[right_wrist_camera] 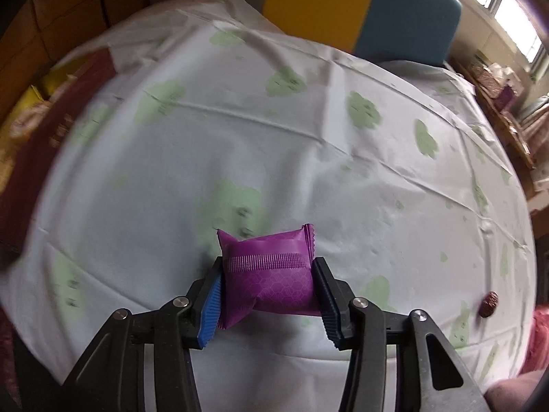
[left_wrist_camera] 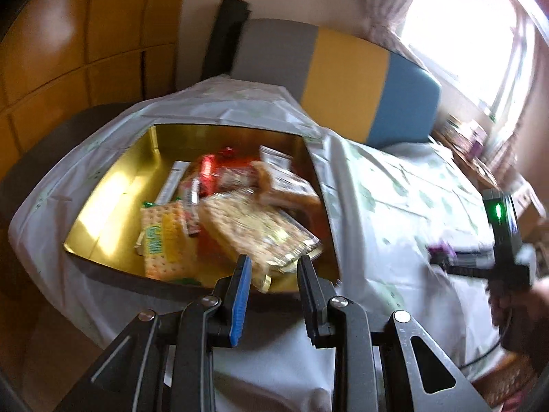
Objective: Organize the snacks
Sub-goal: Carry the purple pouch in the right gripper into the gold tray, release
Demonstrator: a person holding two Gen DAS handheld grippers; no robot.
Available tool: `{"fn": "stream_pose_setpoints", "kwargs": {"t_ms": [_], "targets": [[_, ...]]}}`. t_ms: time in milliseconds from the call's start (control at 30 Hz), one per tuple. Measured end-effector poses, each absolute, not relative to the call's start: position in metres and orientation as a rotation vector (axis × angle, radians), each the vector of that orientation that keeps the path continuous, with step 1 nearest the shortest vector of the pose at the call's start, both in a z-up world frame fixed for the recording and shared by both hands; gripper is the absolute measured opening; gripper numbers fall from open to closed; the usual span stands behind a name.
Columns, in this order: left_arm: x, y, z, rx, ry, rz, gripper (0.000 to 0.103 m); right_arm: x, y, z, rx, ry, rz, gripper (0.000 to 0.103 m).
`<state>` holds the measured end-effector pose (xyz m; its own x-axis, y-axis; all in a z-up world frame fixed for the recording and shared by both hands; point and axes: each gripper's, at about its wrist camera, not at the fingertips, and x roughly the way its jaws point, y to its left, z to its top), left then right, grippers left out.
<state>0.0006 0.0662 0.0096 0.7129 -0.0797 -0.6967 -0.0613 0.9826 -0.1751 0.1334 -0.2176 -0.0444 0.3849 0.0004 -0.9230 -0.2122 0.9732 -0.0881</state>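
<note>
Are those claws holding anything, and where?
The right claw grips a purple snack packet by its two sides. The left claw holds nothing.

Home, likely dining or living room. Table under white tablecloth [right_wrist_camera: 308, 158] with pale green leaf print, creased from folding. Chair back [left_wrist_camera: 343, 79] in grey, yellow and blue panels at table's far side. Wood-panelled wall or cabinet [left_wrist_camera: 85, 34] at left. Bright window [left_wrist_camera: 470, 34] with light patterned curtain [left_wrist_camera: 391, 3]. Cluttered low shelf [left_wrist_camera: 473, 144] under window, household odds and ends, blurred.
</note>
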Motion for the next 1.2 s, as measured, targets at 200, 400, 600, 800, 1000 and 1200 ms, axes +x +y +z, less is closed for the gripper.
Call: {"fn": "stream_pose_setpoints", "kwargs": {"t_ms": [200, 400, 600, 800, 1000, 1200], "targets": [[-0.006, 0.067, -0.001, -0.196, 0.798, -0.004, 0.028, 0.145, -0.157, -0.012, -0.215, 1.108, 0.349, 0.050], [-0.006, 0.080, -0.005, -0.236, 0.788, 0.028, 0.028, 0.159, -0.069, 0.027, -0.225, 0.994, 0.593, 0.050], [-0.003, 0.091, -0.011, -0.269, 0.789, 0.048, 0.028, 0.182, 0.018, 0.048, -0.195, 0.923, 0.749, 0.050], [0.000, 0.104, -0.016, -0.295, 0.794, 0.081, 0.028, 0.213, 0.075, 0.000, -0.247, 1.034, 0.730, 0.057], [0.000, 0.107, -0.015, -0.312, 0.790, 0.087, 0.028, 0.218, 0.074, -0.018, -0.269, 1.068, 0.707, 0.064], [-0.001, 0.102, -0.016, -0.292, 0.789, 0.097, 0.029, 0.213, 0.045, 0.005, -0.152, 1.055, 0.707, 0.067]]}}
